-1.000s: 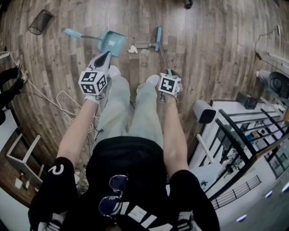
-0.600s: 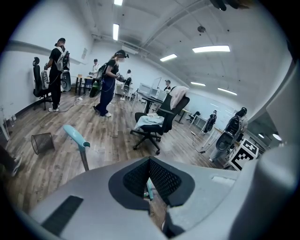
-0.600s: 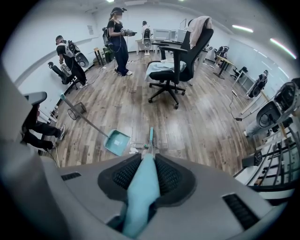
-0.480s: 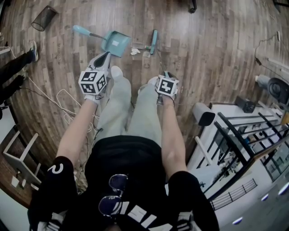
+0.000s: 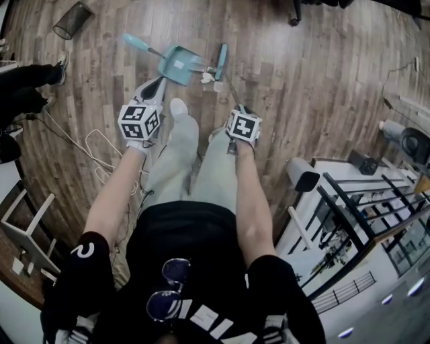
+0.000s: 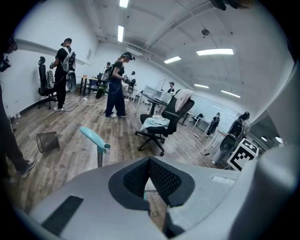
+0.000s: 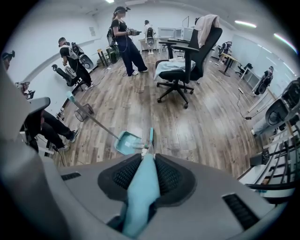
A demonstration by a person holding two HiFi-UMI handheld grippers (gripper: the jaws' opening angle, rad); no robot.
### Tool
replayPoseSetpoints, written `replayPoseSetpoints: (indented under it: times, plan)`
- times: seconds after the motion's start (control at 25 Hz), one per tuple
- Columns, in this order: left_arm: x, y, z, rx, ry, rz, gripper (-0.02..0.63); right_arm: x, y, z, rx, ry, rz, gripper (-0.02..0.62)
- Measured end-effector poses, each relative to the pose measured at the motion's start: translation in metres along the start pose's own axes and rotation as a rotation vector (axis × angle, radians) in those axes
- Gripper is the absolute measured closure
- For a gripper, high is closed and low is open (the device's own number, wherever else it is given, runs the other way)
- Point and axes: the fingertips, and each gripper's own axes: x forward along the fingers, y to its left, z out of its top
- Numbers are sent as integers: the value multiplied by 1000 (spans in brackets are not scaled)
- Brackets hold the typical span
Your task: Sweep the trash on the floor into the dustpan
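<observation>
The teal dustpan point(image 5: 180, 65) lies on the wood floor ahead of my feet, with its long handle point(image 5: 134, 41) reaching up and left. The teal broom head point(image 5: 221, 57) rests just right of the pan's mouth. A few white scraps of trash point(image 5: 208, 78) lie between broom and pan. My right gripper point(image 5: 239, 109) is shut on the broom's teal grip point(image 7: 140, 187). From the right gripper view the pan point(image 7: 127, 142) and broom head point(image 7: 151, 136) sit side by side. My left gripper point(image 5: 158, 82) is shut and holds nothing. The dustpan handle point(image 6: 95, 139) stands apart from it.
A wire waste bin point(image 5: 72, 20) lies on its side at the far left. A person's legs point(image 5: 27, 80) are at the left edge, and cables point(image 5: 101, 151) trail by my left foot. Black railings and white equipment point(image 5: 356, 195) fill the right. An office chair point(image 6: 161, 124) and several people stand farther off.
The broom head has swept left toward the dustpan, pushing the white scraps to the pan's mouth. A person's legs have come into view at the left edge.
</observation>
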Motion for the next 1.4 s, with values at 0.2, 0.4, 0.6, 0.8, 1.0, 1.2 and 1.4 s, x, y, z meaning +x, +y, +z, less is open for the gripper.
replayPoseSetpoints:
  times: [0.2, 0.4, 0.6, 0.8, 1.0, 1.2, 1.4]
  plan:
    - [-8, 21, 1, -6, -1, 8, 607, 6, 41, 9, -2, -5, 38, 512]
    - [-15, 38, 4, -6, 0, 14, 607, 4, 60, 19, 10, -25, 35, 512]
    - [-20, 49, 6, 1, 0, 8, 607, 2, 72, 15, 31, -37, 47, 512]
    - [-20, 47, 10, 14, -1, -10, 607, -6, 62, 10, 44, -49, 20, 512]
    - [-29, 27, 17, 40, -5, -42, 607, -35, 45, 1, 78, -80, -10, 512]
    - [-36, -2, 18, 69, 1, -74, 607, -71, 20, -13, 128, -126, -15, 512]
    - [-46, -63, 15, 132, -2, -126, 607, -112, -28, -41, 151, -181, -55, 512]
